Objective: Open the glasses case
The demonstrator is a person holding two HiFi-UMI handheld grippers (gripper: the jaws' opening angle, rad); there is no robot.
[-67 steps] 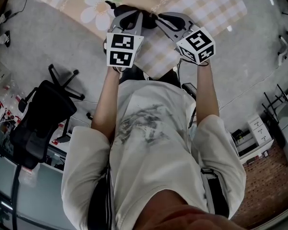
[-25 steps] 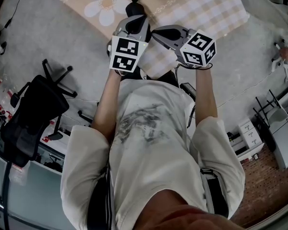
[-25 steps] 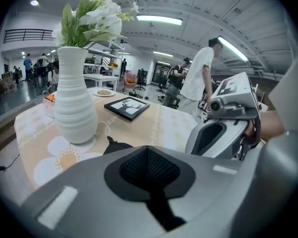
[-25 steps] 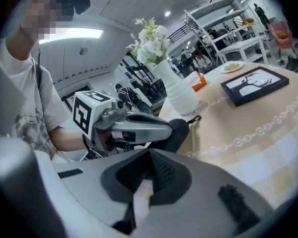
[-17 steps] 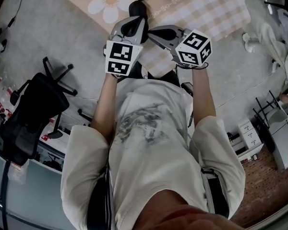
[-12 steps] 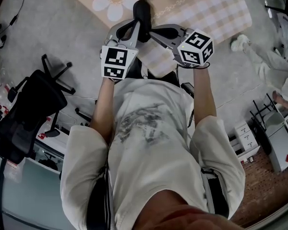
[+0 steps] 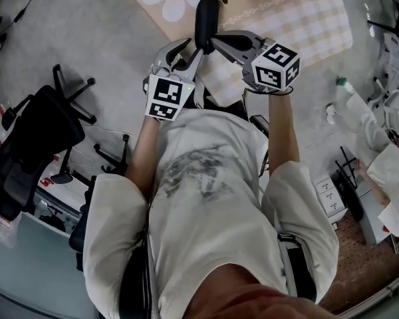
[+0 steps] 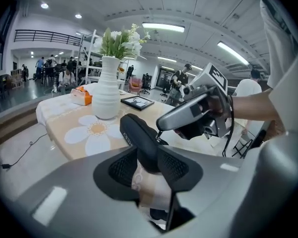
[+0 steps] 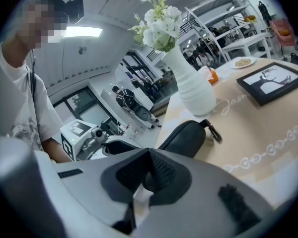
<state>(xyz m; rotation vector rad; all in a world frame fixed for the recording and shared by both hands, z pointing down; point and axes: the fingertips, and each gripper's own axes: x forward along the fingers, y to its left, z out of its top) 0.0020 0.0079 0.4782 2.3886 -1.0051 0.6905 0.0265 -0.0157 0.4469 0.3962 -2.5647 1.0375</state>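
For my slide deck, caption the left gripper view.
Left hand-held gripper, jaws just opened, flanks a black glasses case, the right hand-held gripper at its side, vase behind.

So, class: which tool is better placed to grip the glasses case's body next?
Left. The left tool, whose jaws have just been opening, has the glasses case between them. The right tool is shut, its tip at the case's side.

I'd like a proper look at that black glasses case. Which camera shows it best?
The left gripper view: the glasses case sits close and central, its curved side plain. The right gripper view shows it farther off; the head view shows it small, from above.
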